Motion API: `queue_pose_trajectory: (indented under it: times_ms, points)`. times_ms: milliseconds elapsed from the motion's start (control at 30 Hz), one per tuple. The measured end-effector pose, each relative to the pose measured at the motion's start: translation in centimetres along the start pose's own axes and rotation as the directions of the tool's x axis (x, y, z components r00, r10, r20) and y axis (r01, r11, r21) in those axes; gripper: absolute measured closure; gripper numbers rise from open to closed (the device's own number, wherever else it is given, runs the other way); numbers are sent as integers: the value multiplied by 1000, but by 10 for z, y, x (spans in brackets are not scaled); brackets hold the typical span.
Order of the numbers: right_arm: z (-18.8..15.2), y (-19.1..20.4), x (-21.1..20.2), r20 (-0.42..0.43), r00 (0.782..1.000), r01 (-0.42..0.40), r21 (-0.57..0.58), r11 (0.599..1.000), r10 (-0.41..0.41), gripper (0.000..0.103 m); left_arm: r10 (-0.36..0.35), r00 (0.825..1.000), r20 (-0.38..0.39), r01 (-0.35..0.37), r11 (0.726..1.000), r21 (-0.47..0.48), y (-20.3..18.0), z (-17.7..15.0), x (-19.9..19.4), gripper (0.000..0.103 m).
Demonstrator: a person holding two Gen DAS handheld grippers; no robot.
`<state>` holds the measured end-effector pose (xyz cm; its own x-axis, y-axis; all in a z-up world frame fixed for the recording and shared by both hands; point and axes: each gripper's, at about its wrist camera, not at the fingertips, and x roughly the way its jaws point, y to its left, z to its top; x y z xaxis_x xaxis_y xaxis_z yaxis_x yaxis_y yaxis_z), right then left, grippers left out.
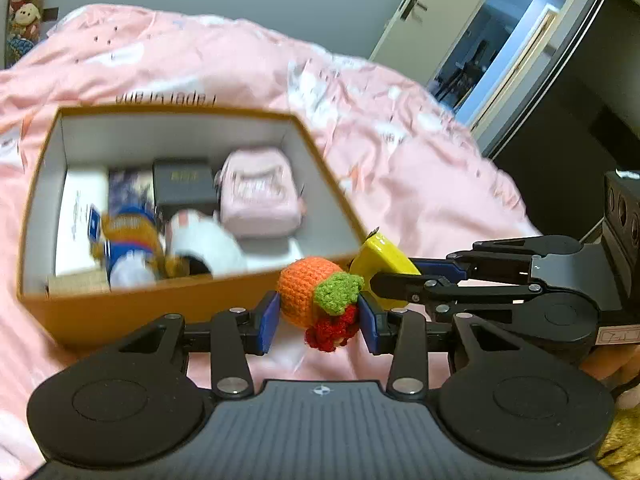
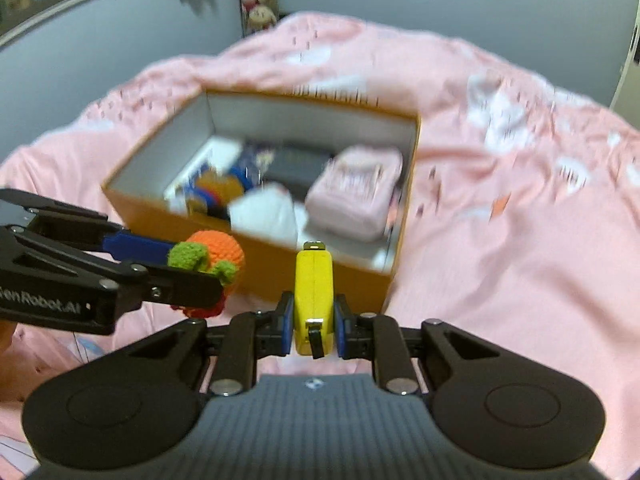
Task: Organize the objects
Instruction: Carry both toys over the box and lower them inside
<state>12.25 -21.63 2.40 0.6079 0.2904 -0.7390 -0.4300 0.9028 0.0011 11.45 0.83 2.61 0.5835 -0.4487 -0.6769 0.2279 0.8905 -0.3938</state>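
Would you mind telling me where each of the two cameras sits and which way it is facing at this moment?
Left wrist view: sits on the left gripper, looking down along its blue fingers at the crocheted toy they hold, the orange box beyond; the right gripper enters from the right.
Right wrist view: sits on the right gripper, looking down at the yellow item it clamps; the left gripper enters from the left.
Shared: both grippers, both held things, the box, the pink bedding.
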Motion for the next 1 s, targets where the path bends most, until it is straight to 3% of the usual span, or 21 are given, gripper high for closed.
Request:
queue_pose_trajectory:
  times_ms: [133, 267, 600, 1000]
  points:
    - [28, -7, -5, 60, 998, 33, -30, 999, -31, 83, 37, 999, 39, -38, 999, 18, -3, 27, -3, 56]
    - [51, -17, 16, 61, 998, 37, -55, 998, -34, 82, 26, 1000, 18, -26, 999, 18, 6, 46, 14, 56]
    - [71, -19, 97, -124, 992, -45, -241, 970, 15, 83, 34, 993, -109, -27, 997, 67, 29, 58, 74, 56]
    - [69, -9, 153, -347, 937, -105, -414, 904, -50, 83, 102, 967, -235, -75, 990, 120, 37, 59, 122, 56]
